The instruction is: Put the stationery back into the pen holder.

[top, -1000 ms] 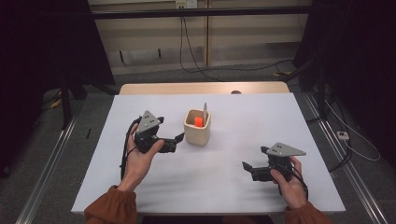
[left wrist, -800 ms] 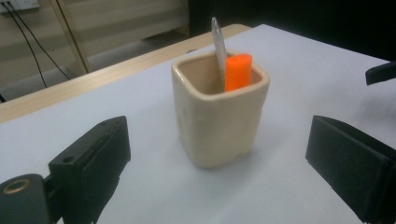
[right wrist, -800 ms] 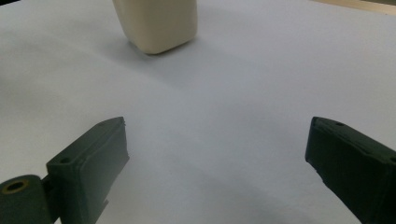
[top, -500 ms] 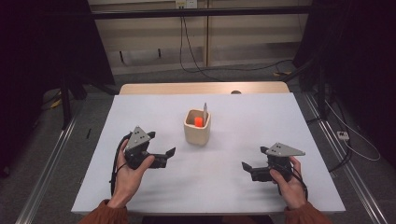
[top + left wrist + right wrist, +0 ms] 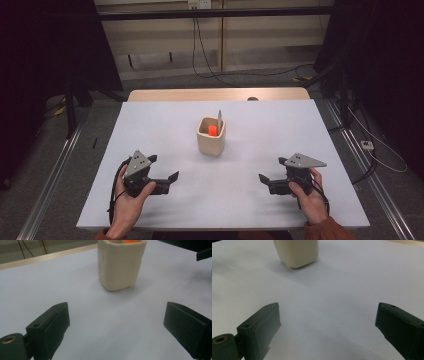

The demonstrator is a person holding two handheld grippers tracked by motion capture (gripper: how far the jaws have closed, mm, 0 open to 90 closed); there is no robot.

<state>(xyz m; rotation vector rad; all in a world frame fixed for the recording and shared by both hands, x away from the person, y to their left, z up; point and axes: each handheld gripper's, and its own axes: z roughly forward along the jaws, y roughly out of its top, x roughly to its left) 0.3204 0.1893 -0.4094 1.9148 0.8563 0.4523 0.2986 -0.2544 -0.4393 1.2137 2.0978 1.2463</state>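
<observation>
A cream square cup (image 5: 211, 135) stands mid-table with an orange item (image 5: 213, 130) and a thin grey stick (image 5: 219, 119) in it. My left gripper (image 5: 170, 177) rests low at the front left, open and empty, its jaws pointing right toward the cup (image 5: 120, 263). My right gripper (image 5: 263, 179) sits at the front right, also open with nothing between its jaws, facing left toward the cup (image 5: 296, 252). Both are well short of the cup.
The white tabletop (image 5: 260, 130) has a wooden strip (image 5: 215, 94) along its far edge. Cables (image 5: 210, 60) lie on the floor beyond, and metal rails (image 5: 55, 170) run beside the table at left and right.
My left gripper has drawn back from beside the cup toward the front left edge of the table. The right gripper has stayed put.
</observation>
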